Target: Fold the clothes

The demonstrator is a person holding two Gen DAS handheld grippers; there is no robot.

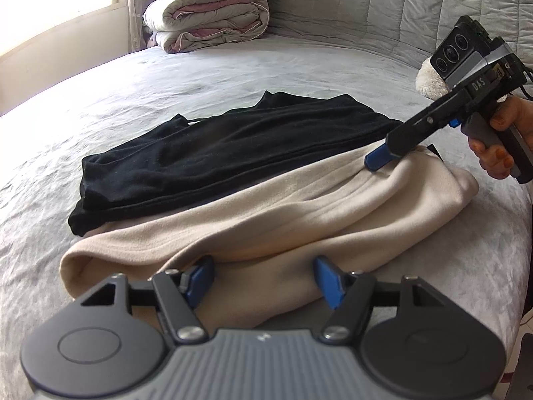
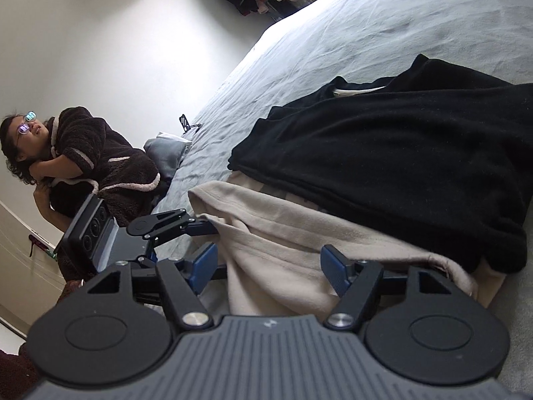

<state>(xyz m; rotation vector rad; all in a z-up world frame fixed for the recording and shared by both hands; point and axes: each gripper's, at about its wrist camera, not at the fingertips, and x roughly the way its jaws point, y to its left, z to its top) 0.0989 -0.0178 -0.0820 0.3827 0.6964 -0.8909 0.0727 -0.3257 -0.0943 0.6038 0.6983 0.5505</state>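
1. On the grey bed (image 1: 233,66) lies a beige garment (image 1: 266,220), and a folded black garment (image 1: 216,153) rests partly on top of it, on the side away from the grippers.
2. Left gripper (image 1: 265,278) is right at the near edge of the beige cloth: jaws wide, blue pads either side of the fabric, gripping nothing.
3. Right gripper (image 1: 378,161), seen from the left wrist, comes in from the right with its blue tip down on the beige cloth, just where the black garment's edge meets it.
4. The right wrist view shows its own jaws (image 2: 269,270) wide too, beige fabric bunched between the pads, not pinched.
5. A hand (image 1: 499,140) holds the right gripper's handle.
6. Folded duvets (image 1: 206,16) sit stacked at the far end of the bed.
7. A person in a dark fleece top (image 2: 110,166) sits beside the bed.
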